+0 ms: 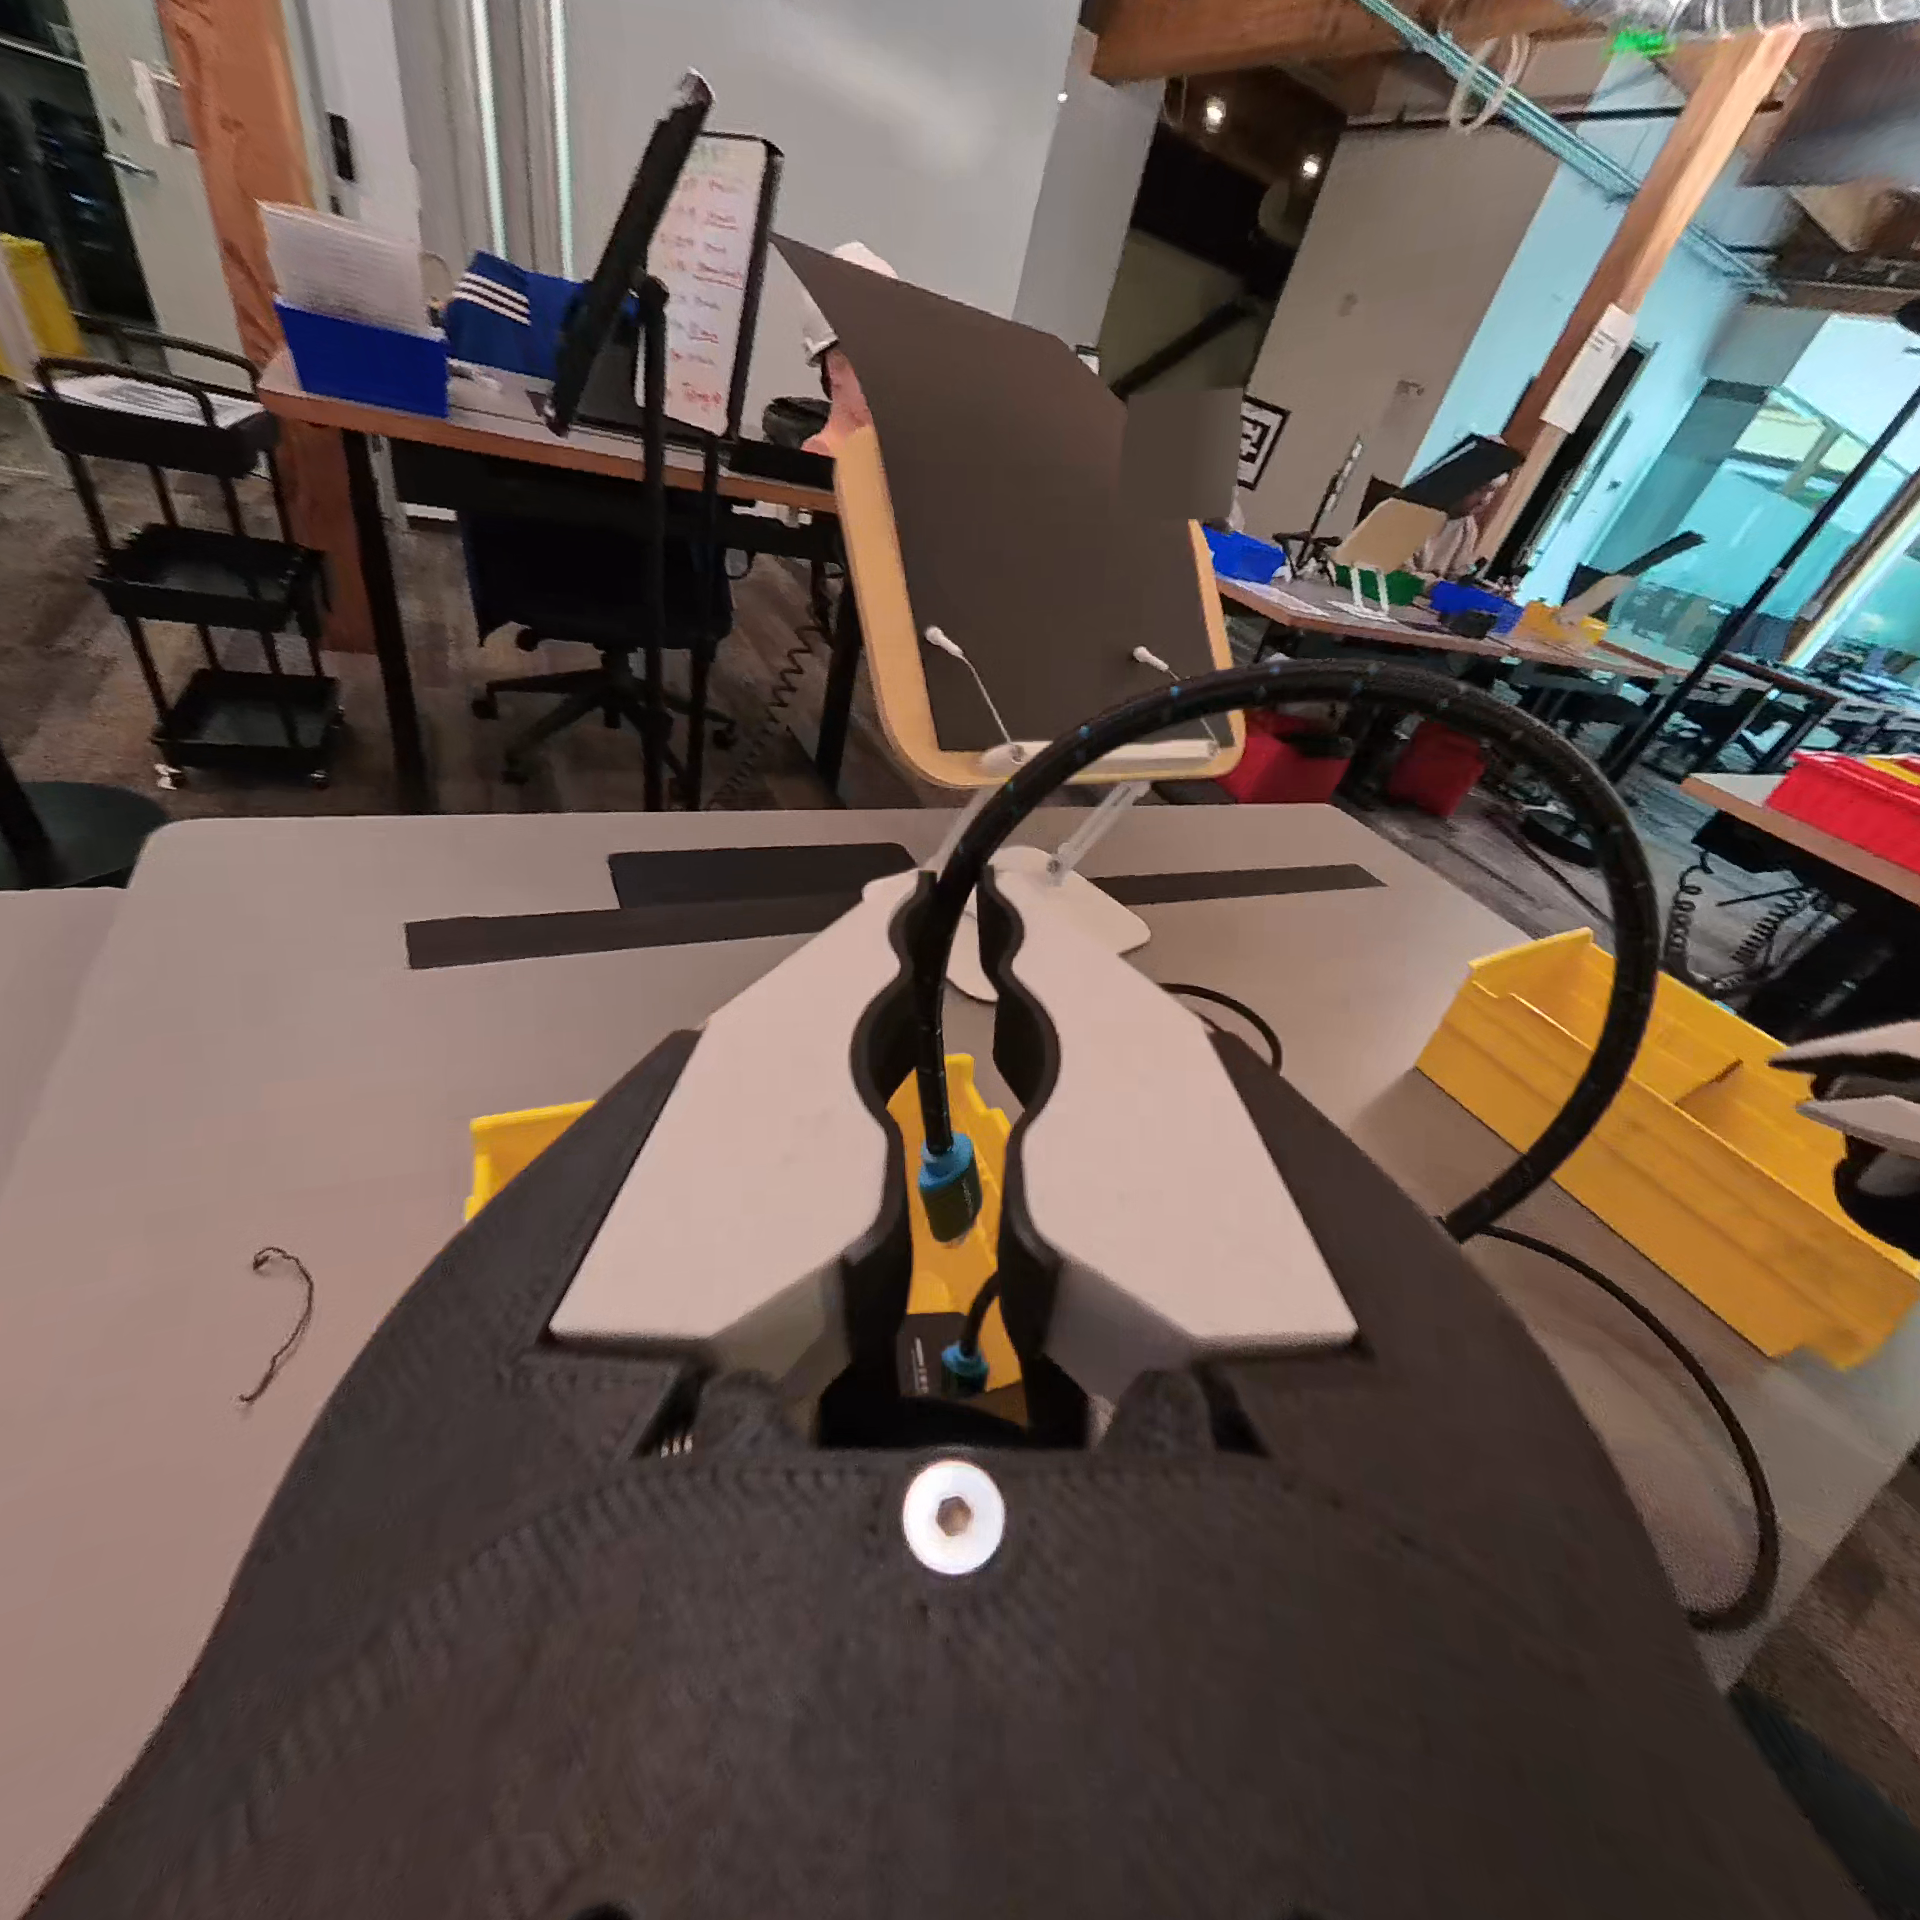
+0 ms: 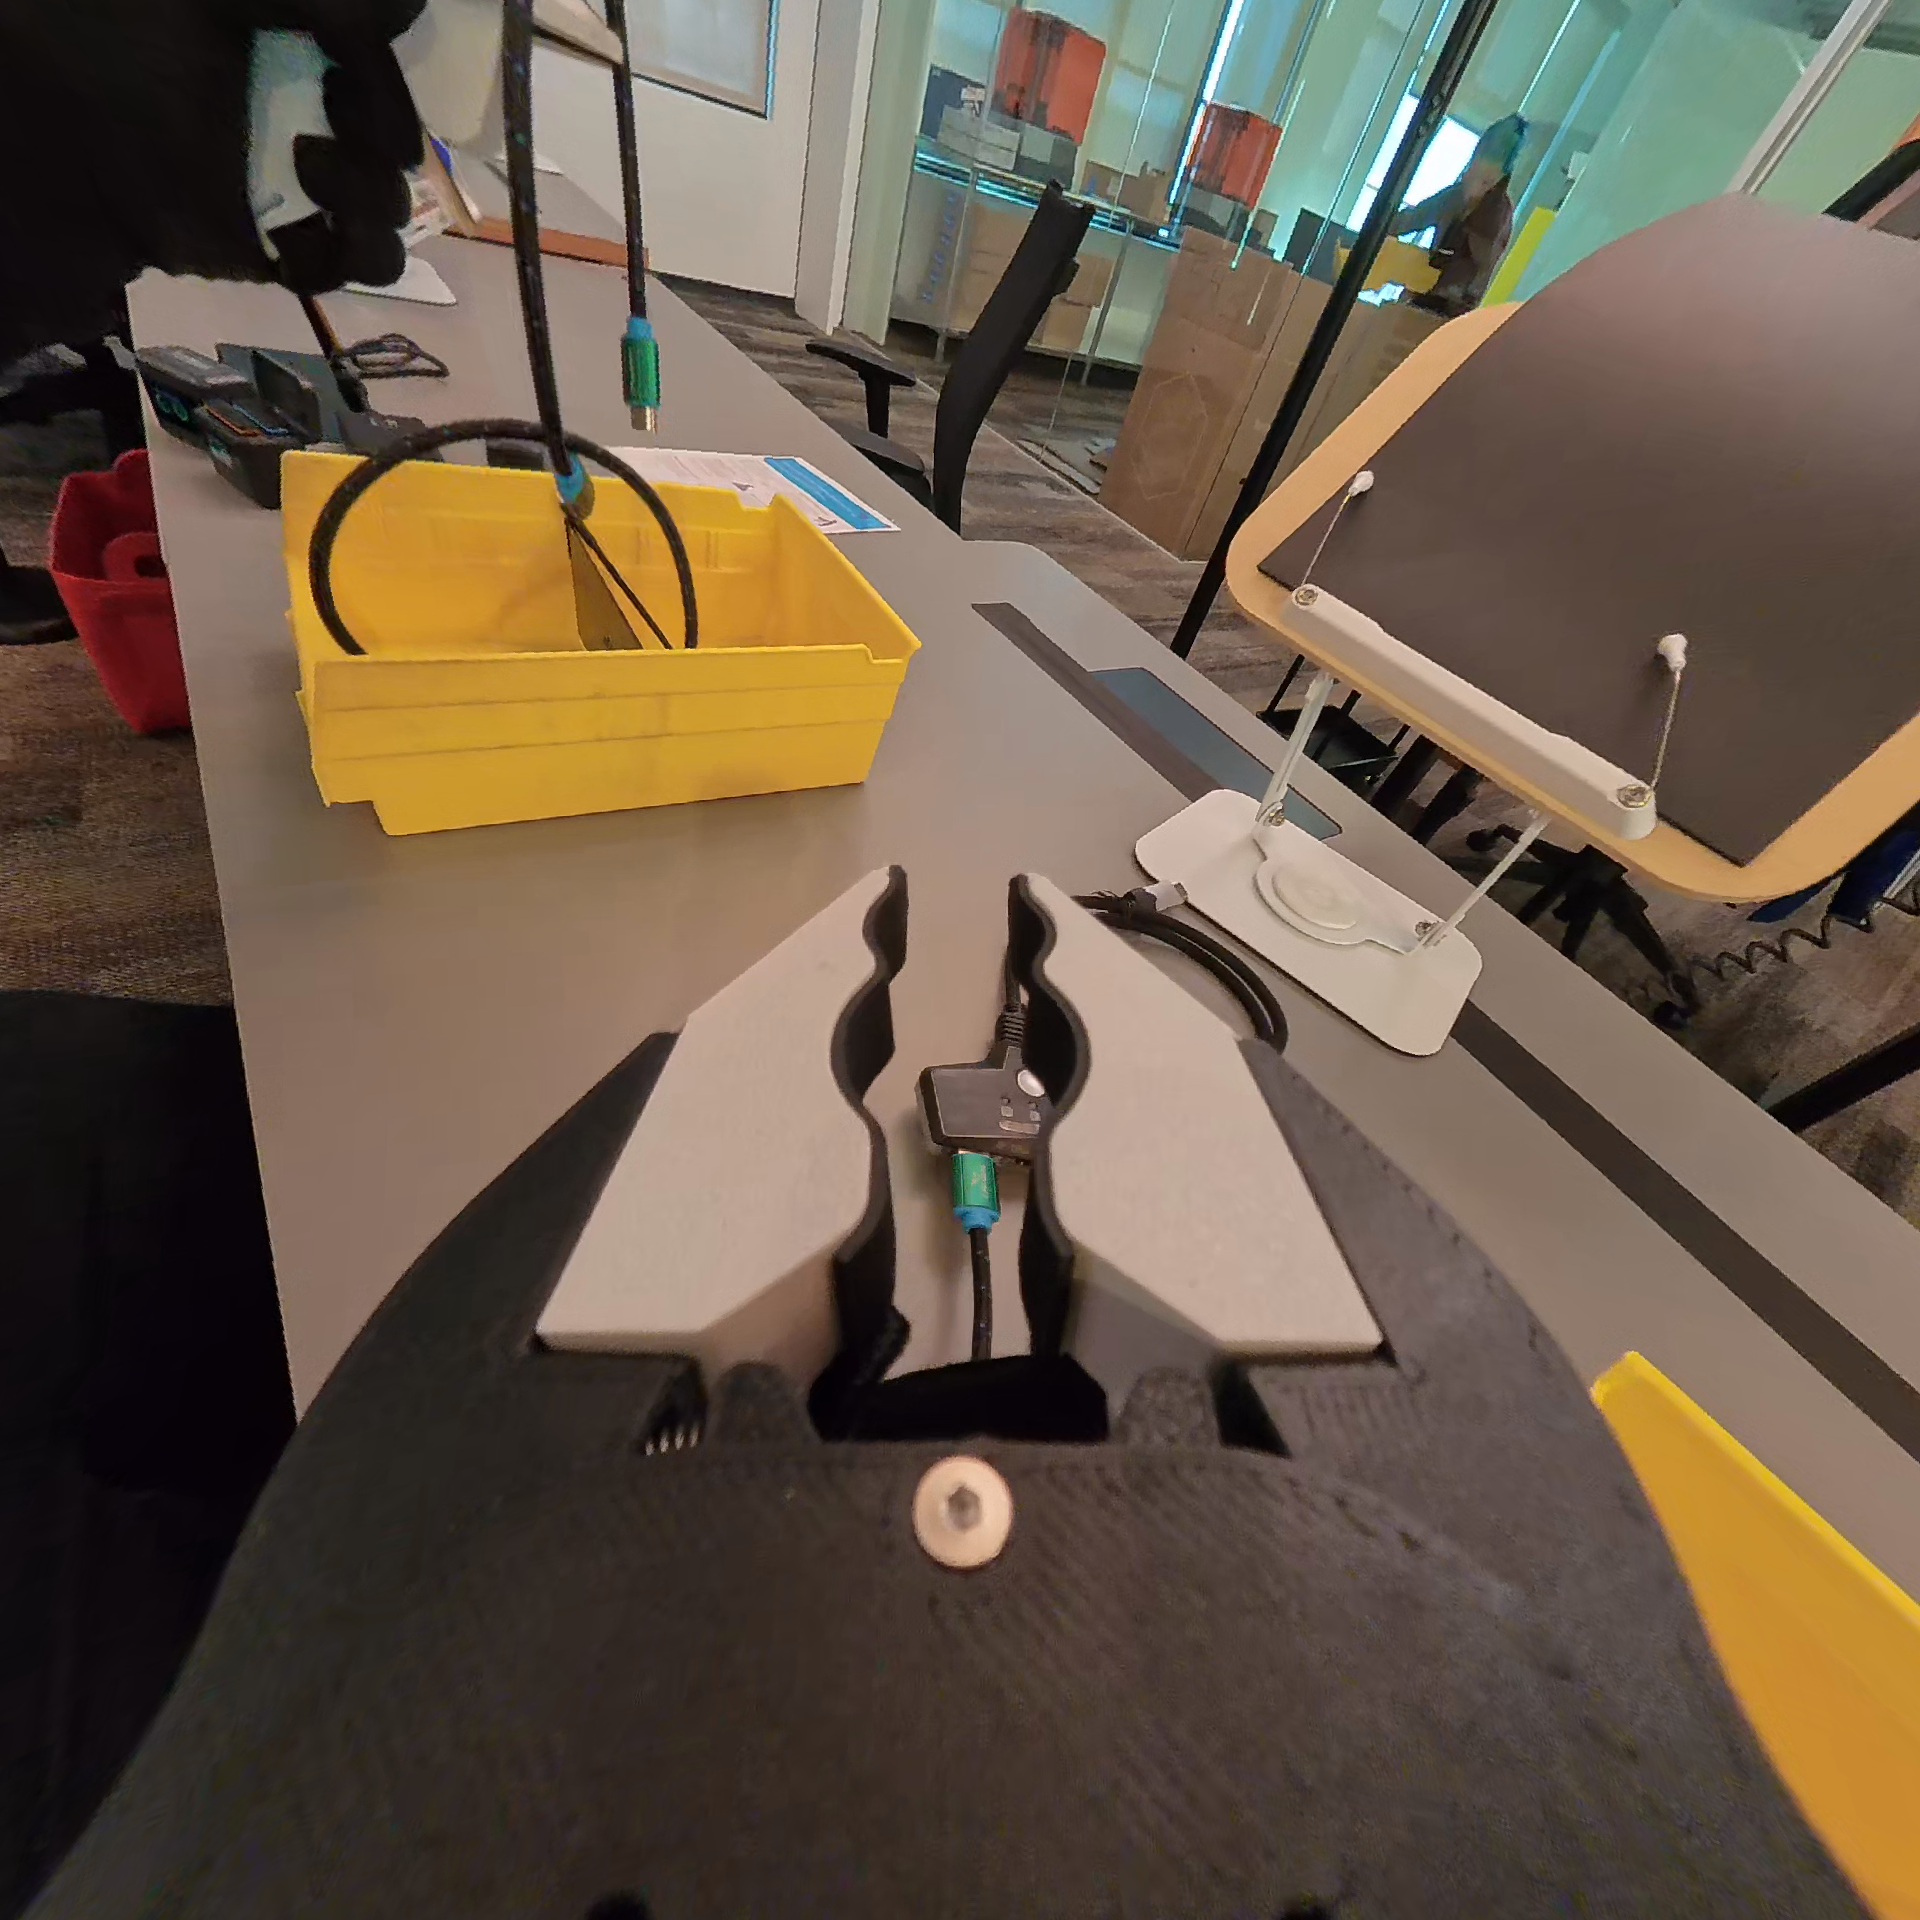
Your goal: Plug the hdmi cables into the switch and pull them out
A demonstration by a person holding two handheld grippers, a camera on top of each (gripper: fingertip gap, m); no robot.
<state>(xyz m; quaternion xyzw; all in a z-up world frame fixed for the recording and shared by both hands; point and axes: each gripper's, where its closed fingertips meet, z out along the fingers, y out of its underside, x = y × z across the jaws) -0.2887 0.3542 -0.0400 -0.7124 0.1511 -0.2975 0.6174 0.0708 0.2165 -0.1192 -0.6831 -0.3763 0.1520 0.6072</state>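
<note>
Two braided HDMI cables were counted. Your left gripper pinched one cable, plug dangling over the yellow bin. Your right gripper stood parted around the switch on the table, second cable plugged in.

Bare desk is lying open between the yellow bin and the switch. A black cable loop is rising out of that bin, and a loose plug is hanging above it. The white stand and its tilted board are crowding the switch's far right side. A second yellow bin is blocking the desk's right edge.
</note>
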